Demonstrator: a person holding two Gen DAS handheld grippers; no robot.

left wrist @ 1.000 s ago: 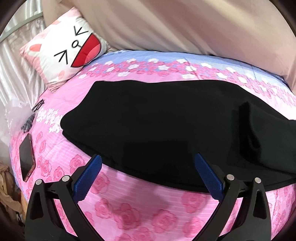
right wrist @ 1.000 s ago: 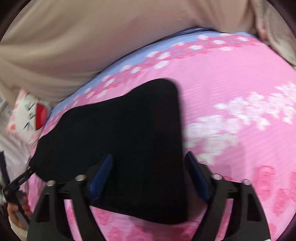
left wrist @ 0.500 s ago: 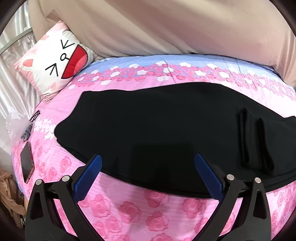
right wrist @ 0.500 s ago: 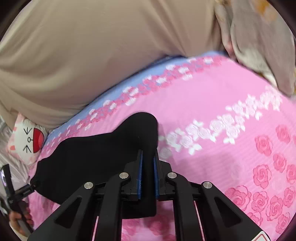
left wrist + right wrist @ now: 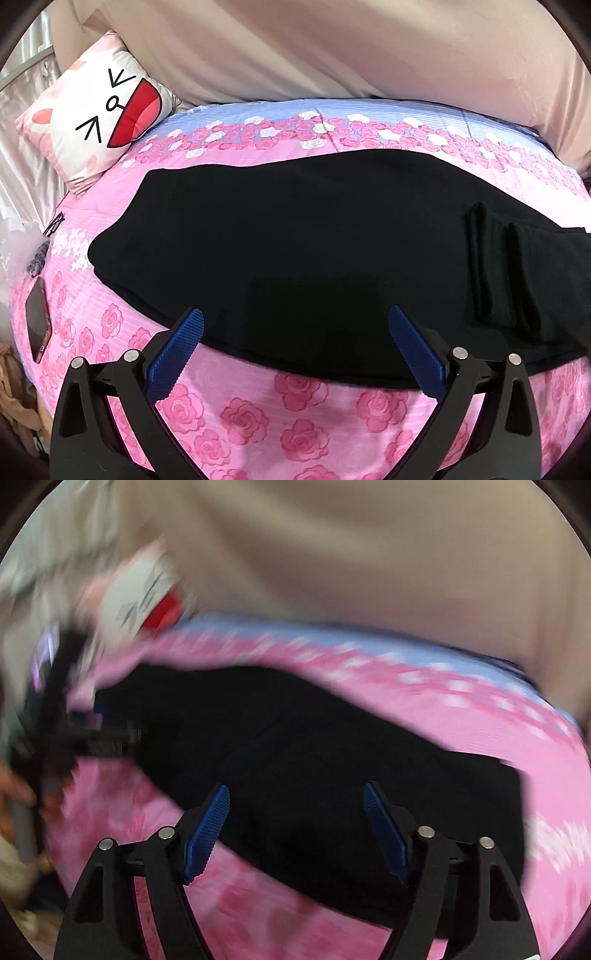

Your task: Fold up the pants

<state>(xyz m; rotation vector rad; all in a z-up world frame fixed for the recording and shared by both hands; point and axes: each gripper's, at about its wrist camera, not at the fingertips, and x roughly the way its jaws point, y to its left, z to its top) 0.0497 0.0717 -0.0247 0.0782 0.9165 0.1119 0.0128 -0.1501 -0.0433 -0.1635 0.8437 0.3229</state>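
Right wrist view, blurred, shows the right gripper (image 5: 295, 805) letting go, its fingers spreading with nothing pinched, now that the leg end has been carried over. Black pants (image 5: 314, 251) lie folded on the rose-print bed (image 5: 295, 417), bunched at the right, while the left gripper (image 5: 295, 328) hovers released at their near edge.

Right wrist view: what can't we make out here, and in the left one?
- Right wrist: motion blur smears the cushion and the left gripper at the left edge.
- Left wrist: the black pants run off the right edge.
- Left wrist: the phone screen is dark and unreadable.
- Right gripper: jaws opening, nothing gripped.
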